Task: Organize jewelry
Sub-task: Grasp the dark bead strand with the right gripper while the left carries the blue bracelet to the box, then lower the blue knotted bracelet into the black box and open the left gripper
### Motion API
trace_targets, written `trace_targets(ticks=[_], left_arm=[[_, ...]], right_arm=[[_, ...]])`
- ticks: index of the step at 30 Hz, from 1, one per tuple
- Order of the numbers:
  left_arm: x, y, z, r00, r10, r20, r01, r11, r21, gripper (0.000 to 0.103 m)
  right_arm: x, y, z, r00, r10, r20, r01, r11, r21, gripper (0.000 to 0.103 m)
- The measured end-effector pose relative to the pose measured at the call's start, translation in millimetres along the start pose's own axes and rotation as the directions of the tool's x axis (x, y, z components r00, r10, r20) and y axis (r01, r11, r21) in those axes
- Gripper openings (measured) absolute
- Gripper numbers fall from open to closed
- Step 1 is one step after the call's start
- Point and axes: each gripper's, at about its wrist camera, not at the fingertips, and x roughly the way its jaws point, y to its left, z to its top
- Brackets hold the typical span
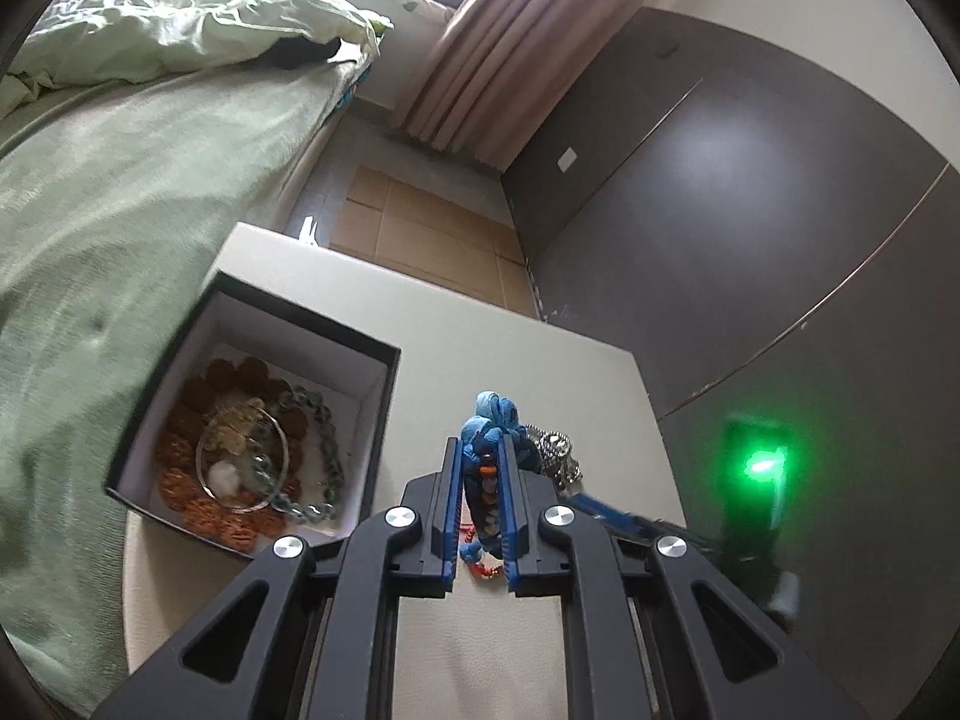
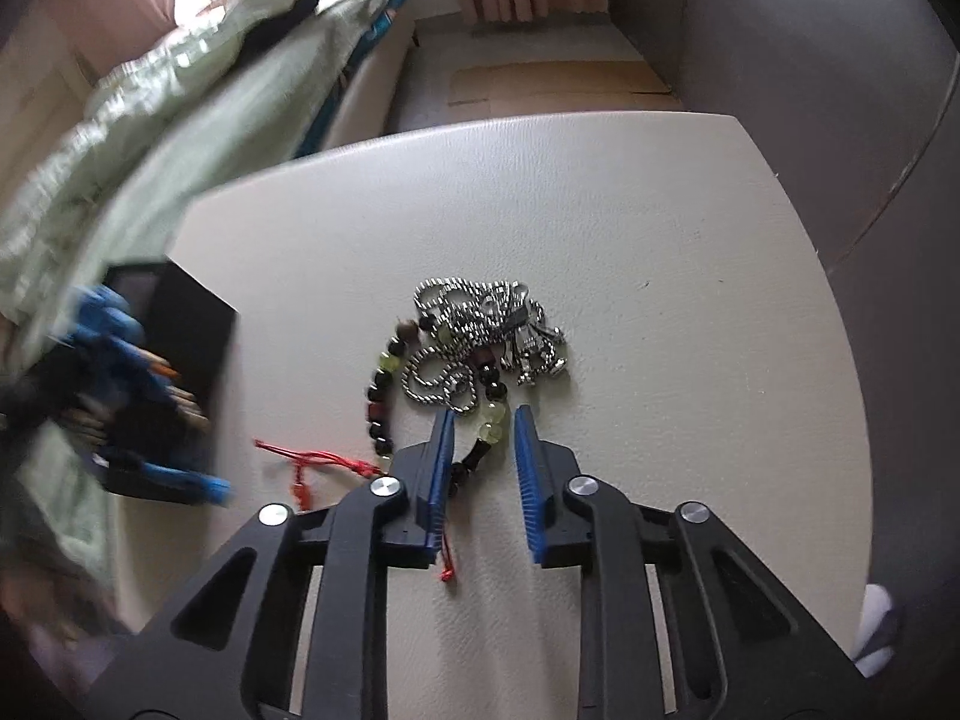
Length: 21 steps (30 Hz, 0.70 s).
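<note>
My left gripper [image 1: 480,450] is shut on a blue knotted cord bracelet [image 1: 493,420] with orange beads and holds it above the white table [image 1: 528,360], to the right of the black jewelry box [image 1: 252,414]. The box holds brown beads, a clear bangle and grey-green beads. My right gripper [image 2: 483,420] is open, low over a dark and yellow-green bead bracelet [image 2: 384,384] with a red cord [image 2: 312,459]. A silver chain pile [image 2: 480,336] lies just beyond its fingertips. The left gripper with the blue bracelet [image 2: 120,336] appears blurred at the left in the right wrist view.
A bed with green bedding [image 1: 120,192] runs along the table's left side. A dark wardrobe [image 1: 750,210] stands to the right. Cardboard [image 1: 420,234] lies on the floor past the table's far edge. The black box [image 2: 186,324] stands at the table's left edge.
</note>
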Motion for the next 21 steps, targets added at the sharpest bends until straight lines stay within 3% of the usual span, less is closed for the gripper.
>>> trace_targets(ticks=[4, 8, 15, 21], left_arm=[[-18.8, 4.8, 3.9, 0.999, -0.007, 0.046, 0.007, 1.000, 0.003, 0.009], [-32.3, 16.8, 9.1, 0.997, 0.008, 0.074, -0.007, 1.000, -0.019, 0.009], [-48.6, 40.8, 14.6, 0.991, 0.077, 0.111, -0.071, 0.996, -0.058, 0.009], [-51.1, 53.2, 16.5, 0.982, 0.141, 0.124, -0.134, 0.989, -0.066, 0.010]], right_arm=[[2.9, 2.6, 1.1, 0.999, -0.045, 0.014, 0.045, 0.999, -0.005, 0.009], [-0.3, -5.7, 0.8, 1.000, 0.007, 0.011, -0.008, 0.999, 0.048, 0.008], [-37.5, -20.6, 0.6, 0.986, 0.123, 0.113, -0.137, 0.983, 0.120, 0.008], [-64.1, -19.4, -4.8, 0.969, 0.164, 0.186, -0.189, 0.974, 0.125, 0.008]])
